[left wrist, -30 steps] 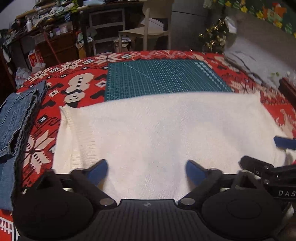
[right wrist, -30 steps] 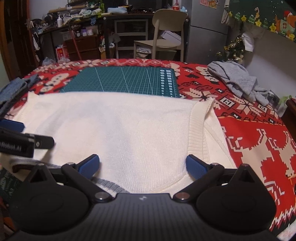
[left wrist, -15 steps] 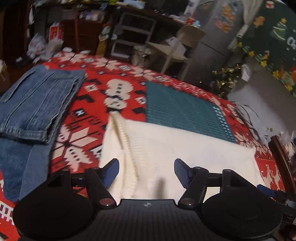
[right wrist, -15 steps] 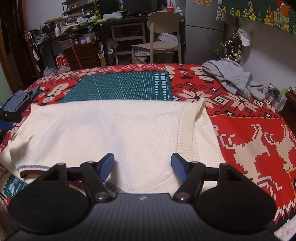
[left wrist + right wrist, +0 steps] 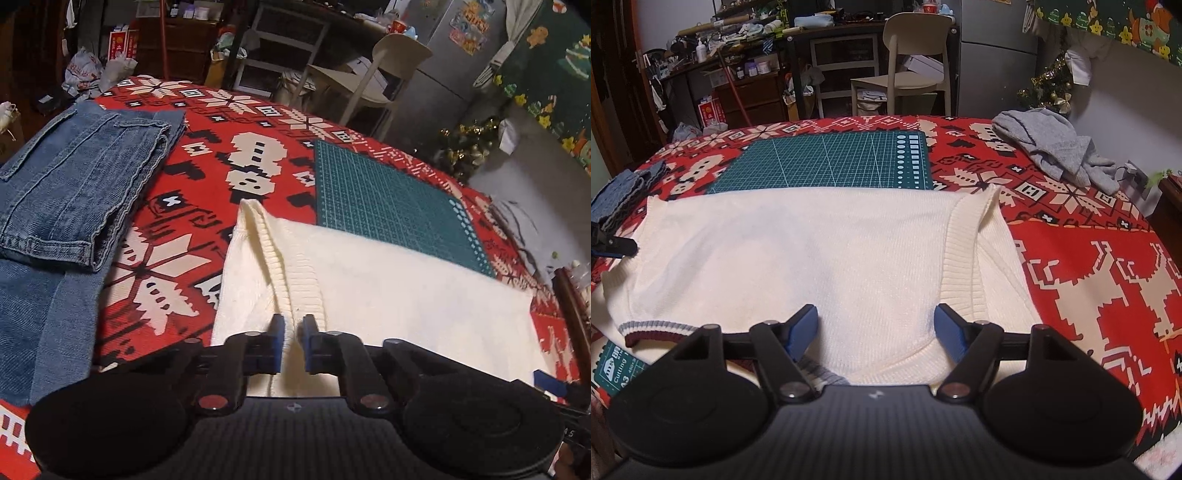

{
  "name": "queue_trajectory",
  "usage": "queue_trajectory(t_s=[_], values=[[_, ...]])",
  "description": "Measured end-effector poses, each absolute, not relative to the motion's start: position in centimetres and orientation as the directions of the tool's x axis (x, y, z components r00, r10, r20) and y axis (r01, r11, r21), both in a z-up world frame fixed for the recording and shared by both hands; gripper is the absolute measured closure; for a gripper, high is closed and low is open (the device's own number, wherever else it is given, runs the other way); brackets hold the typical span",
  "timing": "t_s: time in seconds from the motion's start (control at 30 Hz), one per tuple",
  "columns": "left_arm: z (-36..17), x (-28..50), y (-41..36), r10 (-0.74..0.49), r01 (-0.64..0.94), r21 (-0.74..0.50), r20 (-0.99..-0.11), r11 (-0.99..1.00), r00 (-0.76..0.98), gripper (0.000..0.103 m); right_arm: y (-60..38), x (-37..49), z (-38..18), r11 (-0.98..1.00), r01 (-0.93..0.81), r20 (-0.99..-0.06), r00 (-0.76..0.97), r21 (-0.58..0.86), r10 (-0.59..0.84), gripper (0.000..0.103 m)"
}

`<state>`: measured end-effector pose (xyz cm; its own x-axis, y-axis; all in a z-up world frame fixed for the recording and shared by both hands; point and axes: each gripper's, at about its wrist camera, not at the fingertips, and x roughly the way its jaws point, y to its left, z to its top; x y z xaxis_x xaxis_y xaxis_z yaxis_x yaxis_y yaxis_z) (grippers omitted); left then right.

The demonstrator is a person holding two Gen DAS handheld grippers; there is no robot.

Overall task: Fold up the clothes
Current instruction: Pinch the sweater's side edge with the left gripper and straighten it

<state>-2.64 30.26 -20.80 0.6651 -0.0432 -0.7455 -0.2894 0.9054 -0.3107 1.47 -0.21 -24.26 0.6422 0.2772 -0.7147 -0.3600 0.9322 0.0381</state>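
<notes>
A red patterned table (image 5: 1089, 266) in a cluttered room carries a green cutting mat (image 5: 827, 162). The cream sweater (image 5: 798, 251) lies flat at mid-frame; left gripper (image 5: 293, 332) pinches its ribbed edge, right gripper (image 5: 875, 328) spread above it.

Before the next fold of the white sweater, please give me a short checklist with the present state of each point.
1. Left gripper closed on the sweater's ribbed edge: ok.
2. Right gripper gripping the sweater: not ok, open above it.
3. Sweater lying flat: ok, mostly smooth.
4. Jeans apart from the sweater: ok.
5. Grey garment apart from the sweater: ok.
6. Grip firm enough to lift: cannot tell.
</notes>
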Motion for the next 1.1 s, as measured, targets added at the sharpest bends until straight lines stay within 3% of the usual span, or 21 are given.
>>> queue_trajectory(t_s=[0.23,0.6,0.87,0.97,1.1], values=[[-19.7,-3.6,29.5,0.039,-0.283,-0.231,-0.708,0.931,0.705,0.101,0.1,1.5,-24.2,0.932,-0.362,-0.721,0.639,0.027,0.269,0.027],[-20.7,-3.8,29.5,0.076,-0.295,-0.178,-0.726,0.939,0.683,0.101,0.1,1.5,-24.3,0.932,-0.361,-0.723,0.638,0.021,0.263,0.027],[-20.5,-4.6,32.5,-0.006,-0.343,-0.335,-0.722,0.877,0.692,0.101,0.1,1.6,-24.3,0.93,-0.368,-0.725,0.635,0.021,0.267,0.026],[-20.3,-5.1,32.9,-0.091,-0.298,-0.426,-0.686,0.854,0.722,0.101,0.2,1.5,-24.4,0.93,-0.368,-0.723,0.636,0.023,0.27,0.025],[-20.7,-4.1,32.1,-0.152,-0.257,-0.455,-0.687,0.853,0.711,0.097,0.3,1.4,-24.4,0.928,-0.372,-0.722,0.637,0.02,0.271,0.024]])
